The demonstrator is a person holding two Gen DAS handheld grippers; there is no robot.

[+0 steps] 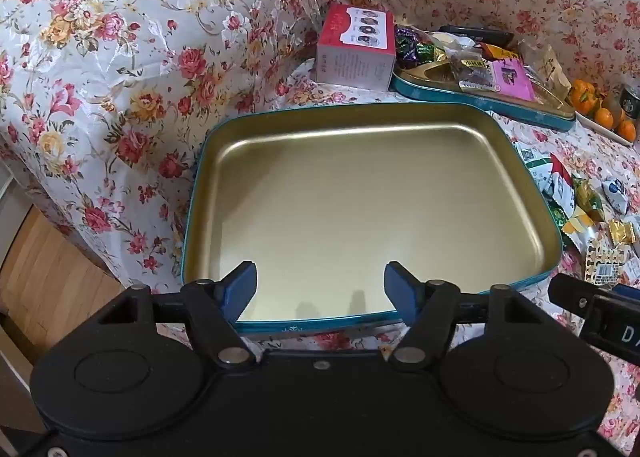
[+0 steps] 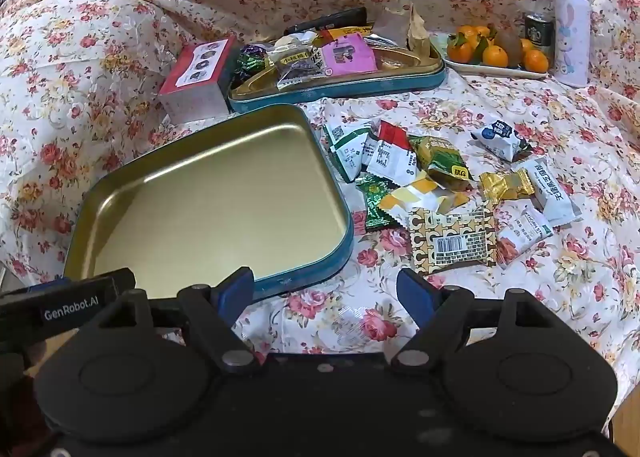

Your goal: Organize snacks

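Both grippers hung over the near edge of the flowered cloth (image 2: 460,105), tipped downward, with nothing between their fingers. The left gripper (image 1: 320,289) had its blue jaws spread wide above the near rim of the empty tin (image 1: 556,245); the right gripper (image 2: 325,291) was spread just as wide over bare cloth, just off the tin's near right corner.

The loose snacks (image 2: 436,181) lay in a heap on the cloth to the right of the empty tin, touching or overlapping one another, the nearest being a patterned brown-and-cream packet (image 2: 454,237) toward the near edge. A second tin (image 2: 436,79), already holding wrapped sweets, sat toward the far edge beside a red-and-white box (image 2: 196,75), with a plate of oranges (image 2: 492,71) further right.

The step in hand looked like the first pick — nothing was yet in the empty tin. The right gripper was the one better placed for it. A good approach would be to take the patterned packet first, since it lay nearest and partly clear of the heap, and to close across its narrow side rather than flat on top. Soft wrappers slip and crumple — a grip on a sealed end seam would likely hold better than one on the puffed middle. The left gripper could steady the tin's rim if the tin slid on the glossy cloth.
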